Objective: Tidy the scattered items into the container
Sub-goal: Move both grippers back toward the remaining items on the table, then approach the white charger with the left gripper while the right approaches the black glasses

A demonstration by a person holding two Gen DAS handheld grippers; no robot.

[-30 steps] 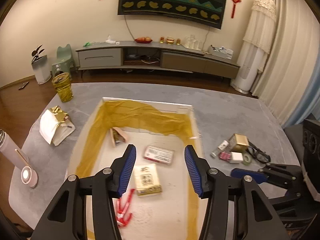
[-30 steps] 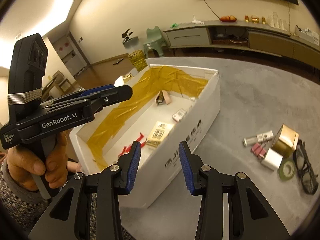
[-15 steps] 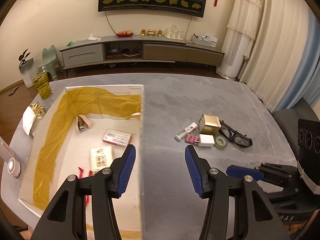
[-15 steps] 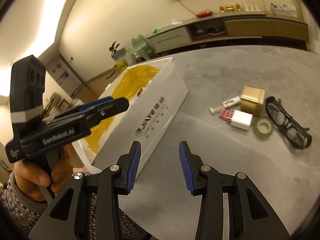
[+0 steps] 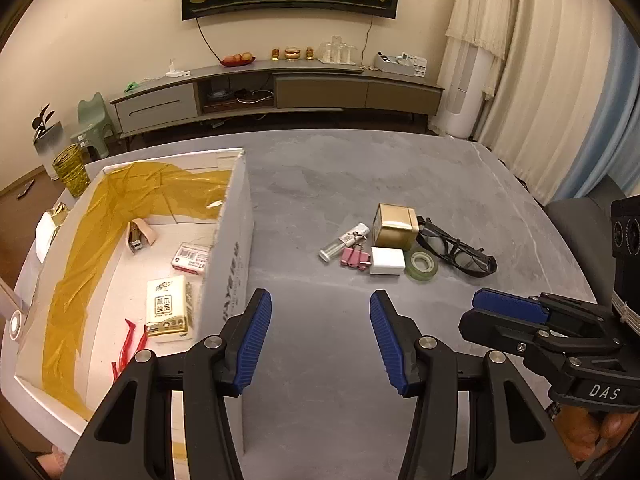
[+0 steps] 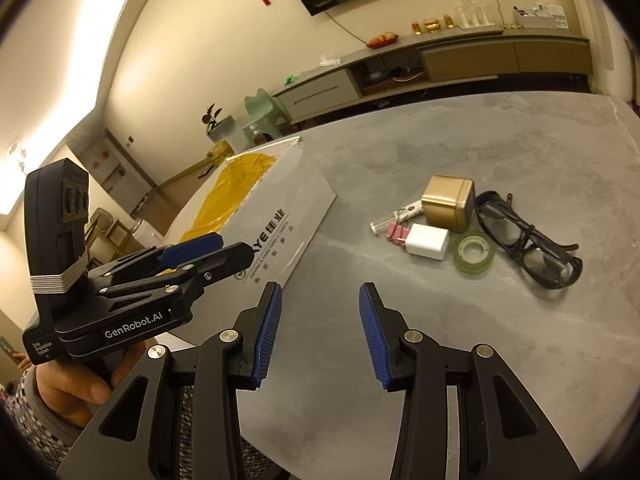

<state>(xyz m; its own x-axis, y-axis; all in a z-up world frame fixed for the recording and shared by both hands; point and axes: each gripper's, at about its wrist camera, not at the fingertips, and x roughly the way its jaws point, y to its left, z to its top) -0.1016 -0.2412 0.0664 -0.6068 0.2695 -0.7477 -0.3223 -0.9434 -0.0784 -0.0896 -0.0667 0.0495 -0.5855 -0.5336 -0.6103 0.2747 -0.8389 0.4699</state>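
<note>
I held both the left gripper (image 5: pixel 320 336) and right gripper (image 6: pixel 320 334) empty with fingers apart, aimed at the clutter (image 5: pixel 404 240) still bunched toward the tabletop's right edge, the box (image 5: pixel 230 264) at its left.

Both wrist views look down across the grey table (image 5: pixel 328 184), sharing the white box (image 5: pixel 230 264) and clutter.

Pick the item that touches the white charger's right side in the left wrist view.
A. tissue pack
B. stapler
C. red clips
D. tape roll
D: the tape roll lies against the white charger on the table, while the other three lie inside the box.
</note>
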